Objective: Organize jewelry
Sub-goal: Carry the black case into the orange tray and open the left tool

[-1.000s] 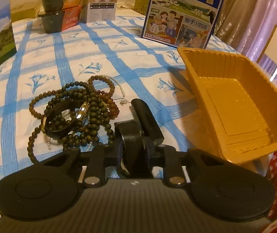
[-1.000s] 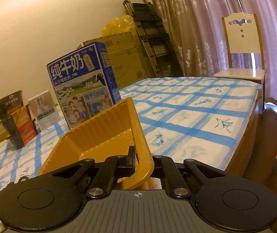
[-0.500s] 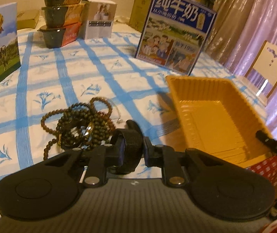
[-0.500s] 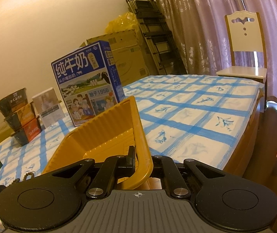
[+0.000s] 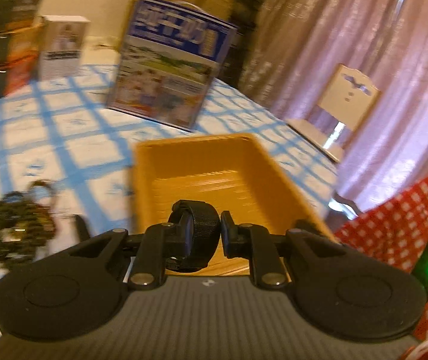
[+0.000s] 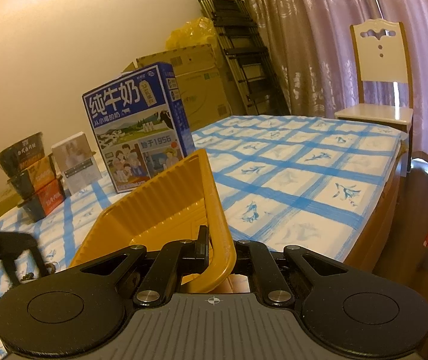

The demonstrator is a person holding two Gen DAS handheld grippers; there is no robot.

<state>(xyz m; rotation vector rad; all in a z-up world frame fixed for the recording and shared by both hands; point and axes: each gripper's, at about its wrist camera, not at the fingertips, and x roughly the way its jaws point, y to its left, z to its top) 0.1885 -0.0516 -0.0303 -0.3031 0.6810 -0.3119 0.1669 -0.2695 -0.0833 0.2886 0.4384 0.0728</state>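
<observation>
The left tool [image 5: 203,234] pinches a black watch strap [image 5: 197,228], hovering at the yellow tray's [image 5: 208,162] six o'clock edge; the right tool [image 6: 221,249] clamps the tray's rim.

Black strap [image 5: 194,234] over orange tray [image 5: 214,165] — clamped

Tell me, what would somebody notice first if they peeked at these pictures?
Probably the big orange tray on the blue-checked tablecloth, with the right claw pinching its rim. Next, the black strap band gripped in the left claw, right in front of the tray. Then the tall blue milk box standing behind it, and the tangle of dark bead strings lying to the tray's left.
</observation>
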